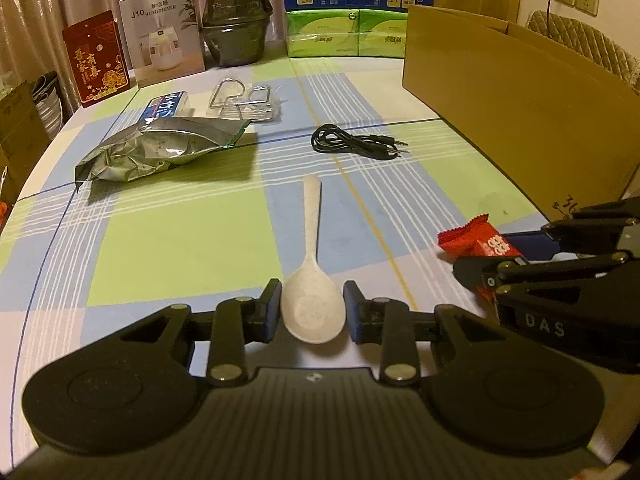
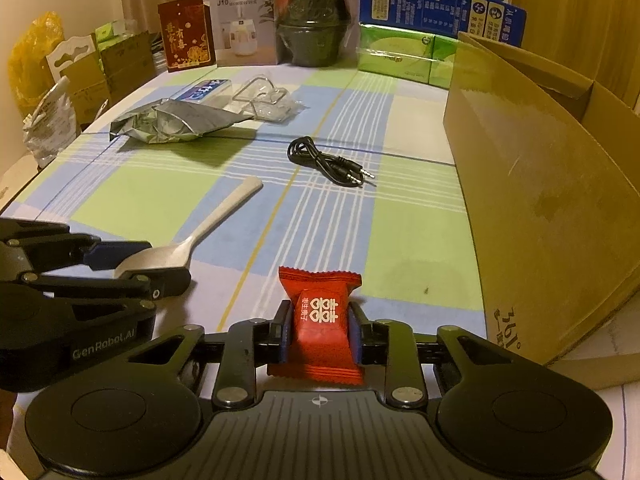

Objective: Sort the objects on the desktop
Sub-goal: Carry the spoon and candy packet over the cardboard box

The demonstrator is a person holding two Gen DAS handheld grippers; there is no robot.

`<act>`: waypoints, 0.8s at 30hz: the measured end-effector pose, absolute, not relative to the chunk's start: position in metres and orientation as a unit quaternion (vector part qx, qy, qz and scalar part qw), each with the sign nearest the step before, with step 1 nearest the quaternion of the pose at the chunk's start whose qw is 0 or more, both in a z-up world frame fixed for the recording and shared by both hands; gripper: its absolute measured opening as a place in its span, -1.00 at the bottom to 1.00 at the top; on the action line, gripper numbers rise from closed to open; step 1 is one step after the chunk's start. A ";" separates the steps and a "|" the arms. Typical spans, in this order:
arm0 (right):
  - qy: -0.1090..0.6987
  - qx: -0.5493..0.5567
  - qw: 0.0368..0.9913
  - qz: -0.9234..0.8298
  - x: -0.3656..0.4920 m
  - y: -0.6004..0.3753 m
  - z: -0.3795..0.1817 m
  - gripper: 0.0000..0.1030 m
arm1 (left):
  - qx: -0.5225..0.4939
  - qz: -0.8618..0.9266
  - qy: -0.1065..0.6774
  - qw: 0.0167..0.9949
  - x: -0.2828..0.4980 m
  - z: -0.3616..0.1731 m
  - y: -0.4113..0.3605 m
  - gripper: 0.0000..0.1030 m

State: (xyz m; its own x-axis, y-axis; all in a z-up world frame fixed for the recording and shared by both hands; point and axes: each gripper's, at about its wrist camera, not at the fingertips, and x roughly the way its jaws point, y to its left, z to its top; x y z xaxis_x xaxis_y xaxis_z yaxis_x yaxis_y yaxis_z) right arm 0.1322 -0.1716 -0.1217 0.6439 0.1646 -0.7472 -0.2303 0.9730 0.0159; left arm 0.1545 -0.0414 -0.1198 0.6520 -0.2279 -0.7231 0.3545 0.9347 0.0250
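Left hand-held gripper (image 1: 312, 312): we have its pads closed against the bowl of the spoon (image 1: 311, 280), which lies flat on the tabletop (image 1: 180, 240), handle pointing far.
Right hand-held gripper (image 2: 320, 334): we see it pinching the red candy (image 2: 320, 320) by its sides, near the box (image 2: 552, 208) on the right.
Spoon handling: we judge it light, stiff and smooth; the rounded bowl could slip, so the neck would give a surer hold.
Candy handling: light, crinkly, soft wrapper; a middle pinch suits it.
Left to sort: cable (image 1: 352, 144), foil bag (image 1: 160, 148).
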 end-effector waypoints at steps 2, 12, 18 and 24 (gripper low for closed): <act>0.404 -0.032 0.908 0.106 0.133 -0.173 -0.120 -0.52 | 0.072 -0.162 0.384 0.906 0.153 -0.119 -0.041 -0.46; 0.383 -0.010 0.919 0.096 0.128 -0.181 -0.099 -0.52 | 0.031 -0.155 0.378 0.912 0.139 -0.102 -0.044 -0.46; 0.363 -0.009 0.927 0.096 0.110 -0.186 -0.066 -0.52 | 0.022 -0.141 0.375 0.916 0.124 -0.080 -0.043 -0.46; 0.341 -0.002 0.935 0.093 0.089 -0.200 -0.028 -0.52 | 0.019 -0.131 0.372 0.919 0.105 -0.055 -0.046 -0.46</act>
